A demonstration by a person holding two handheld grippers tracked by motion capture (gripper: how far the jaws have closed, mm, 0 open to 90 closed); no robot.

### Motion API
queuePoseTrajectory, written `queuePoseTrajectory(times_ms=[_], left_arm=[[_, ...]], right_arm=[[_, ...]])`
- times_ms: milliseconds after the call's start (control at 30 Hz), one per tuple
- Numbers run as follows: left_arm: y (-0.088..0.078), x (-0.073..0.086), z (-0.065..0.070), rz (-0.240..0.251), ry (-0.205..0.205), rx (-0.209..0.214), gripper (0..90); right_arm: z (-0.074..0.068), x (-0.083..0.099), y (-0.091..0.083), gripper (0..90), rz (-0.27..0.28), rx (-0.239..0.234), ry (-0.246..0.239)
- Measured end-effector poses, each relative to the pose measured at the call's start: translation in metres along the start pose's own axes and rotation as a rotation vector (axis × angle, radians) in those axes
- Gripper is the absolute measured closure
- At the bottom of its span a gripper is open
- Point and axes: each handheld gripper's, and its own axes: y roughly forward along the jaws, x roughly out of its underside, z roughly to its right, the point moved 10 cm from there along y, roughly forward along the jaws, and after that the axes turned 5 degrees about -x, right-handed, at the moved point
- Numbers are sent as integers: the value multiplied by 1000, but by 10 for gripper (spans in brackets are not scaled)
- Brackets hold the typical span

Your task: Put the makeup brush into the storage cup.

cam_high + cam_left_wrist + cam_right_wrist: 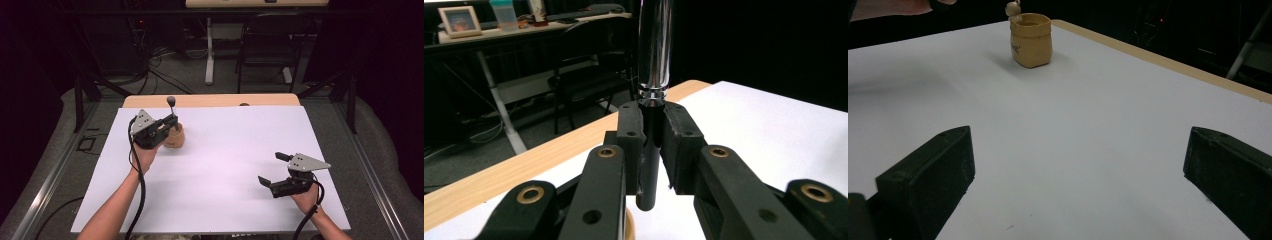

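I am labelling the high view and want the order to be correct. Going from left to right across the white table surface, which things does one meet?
Left gripper, shut on a black and chrome tool → tan cup just beside it → bare white surface → right gripper, jaws open.

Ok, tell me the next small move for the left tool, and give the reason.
Probably ease the left tool straight down so the rod goes into the tan cup. The jaws are shut on the rod's black lower end, holding it upright by the cup. The right tool rests open on the white table, well apart.
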Motion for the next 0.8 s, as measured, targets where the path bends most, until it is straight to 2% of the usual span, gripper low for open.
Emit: queuePoseTrajectory(times_ms=[100, 333, 800], left_arm=[[4, 0, -7, -3, -5, -23, 794], [8, 3, -15, -13, -9, -47, 794], [19, 13, -21, -30, -25, -78, 794]], right_arm=[[0, 0, 0, 0, -3, 1, 3], [0, 1, -1, 0, -5, 2, 4], [1, 2, 0, 0, -10, -1, 8]])
